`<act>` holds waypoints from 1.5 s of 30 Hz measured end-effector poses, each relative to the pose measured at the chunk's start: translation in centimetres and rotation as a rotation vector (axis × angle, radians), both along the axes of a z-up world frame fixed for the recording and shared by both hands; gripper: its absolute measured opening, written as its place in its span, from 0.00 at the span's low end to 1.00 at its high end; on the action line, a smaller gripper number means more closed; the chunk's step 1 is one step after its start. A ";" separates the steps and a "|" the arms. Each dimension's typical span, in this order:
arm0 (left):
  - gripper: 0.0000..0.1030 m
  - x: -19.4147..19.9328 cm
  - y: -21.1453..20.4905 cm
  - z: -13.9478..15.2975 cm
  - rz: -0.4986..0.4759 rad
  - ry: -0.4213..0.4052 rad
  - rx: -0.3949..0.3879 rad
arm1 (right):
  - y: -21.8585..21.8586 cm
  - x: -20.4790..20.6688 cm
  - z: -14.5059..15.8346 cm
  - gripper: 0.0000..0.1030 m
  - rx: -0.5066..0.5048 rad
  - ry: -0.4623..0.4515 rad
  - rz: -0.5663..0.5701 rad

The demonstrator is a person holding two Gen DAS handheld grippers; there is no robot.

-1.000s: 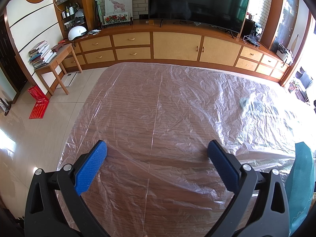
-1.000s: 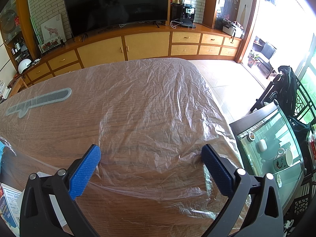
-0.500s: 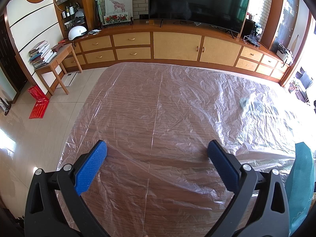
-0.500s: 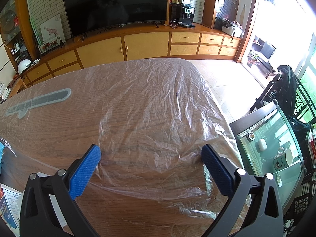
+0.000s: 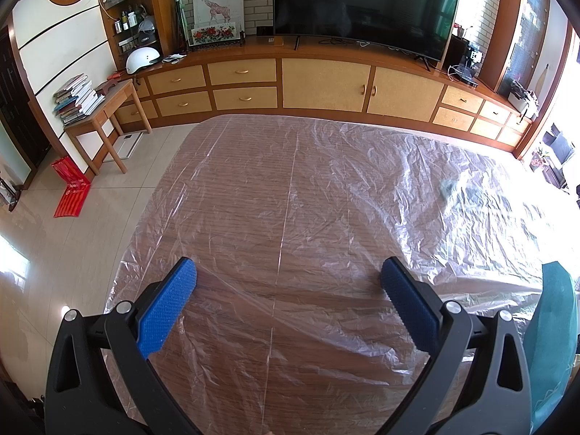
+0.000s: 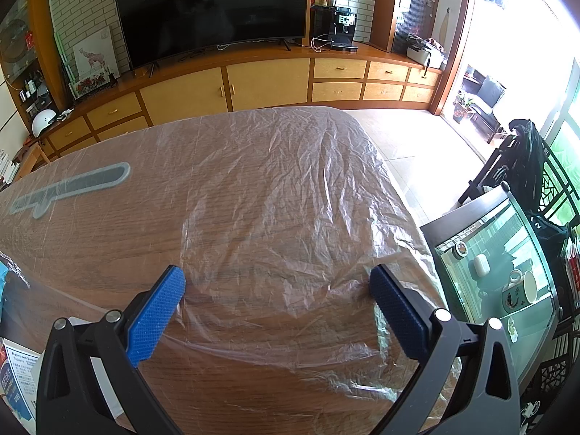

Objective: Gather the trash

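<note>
Two claws, left claw (image 5: 288, 277) and right claw (image 6: 277, 284), both spread wide, holding nothing, above the wooden surface (image 5: 253, 326). One clear plastic sheet (image 6: 290, 188), crinkled, covering the surface. One printed box (image 6: 14, 380) at the surface's near-left corner.

The bench (image 5: 290, 188) was brown woodgrain under a clear, crinkled sheet (image 6: 290, 181); the pads (image 5: 166, 311) were blue and dimpled on black frames; the cabinets (image 5: 326, 83) were tan, the TV (image 6: 217, 11) black, the helmet (image 5: 141, 58) white
</note>
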State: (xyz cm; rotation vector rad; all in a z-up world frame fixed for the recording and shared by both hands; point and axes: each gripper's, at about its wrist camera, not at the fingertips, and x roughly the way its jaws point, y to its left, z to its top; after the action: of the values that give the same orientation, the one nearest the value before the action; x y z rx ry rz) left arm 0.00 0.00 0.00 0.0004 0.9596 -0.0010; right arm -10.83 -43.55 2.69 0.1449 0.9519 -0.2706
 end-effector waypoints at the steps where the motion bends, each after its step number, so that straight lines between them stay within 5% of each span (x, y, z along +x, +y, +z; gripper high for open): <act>1: 0.99 0.0 0.0 0.0 0.000 0.000 0.000 | 0.0 0.0 0.0 0.97 0.000 0.000 0.000; 32: 0.99 0.0 0.1 -0.3 -0.003 0.008 0.002 | -0.2 0.3 -0.2 0.96 0.004 0.019 -0.016; 35: 0.99 -0.6 0.7 0.7 0.022 0.021 -0.031 | -0.8 -0.7 2.3 0.96 0.022 -0.013 -0.048; 40: 0.99 -5.7 -2.2 5.4 -0.167 -0.089 -0.048 | 1.6 -6.3 8.7 0.96 0.069 -0.142 0.065; 45: 0.99 -13.3 -5.8 5.3 -0.411 -0.030 -0.021 | 9.3 -11.5 11.2 0.96 0.078 -0.149 0.305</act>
State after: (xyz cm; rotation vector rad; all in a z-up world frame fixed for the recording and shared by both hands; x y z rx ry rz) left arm -13.32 -5.78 5.28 0.1777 0.9155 -0.3884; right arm -22.35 -34.29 13.89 0.0882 0.8229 0.0582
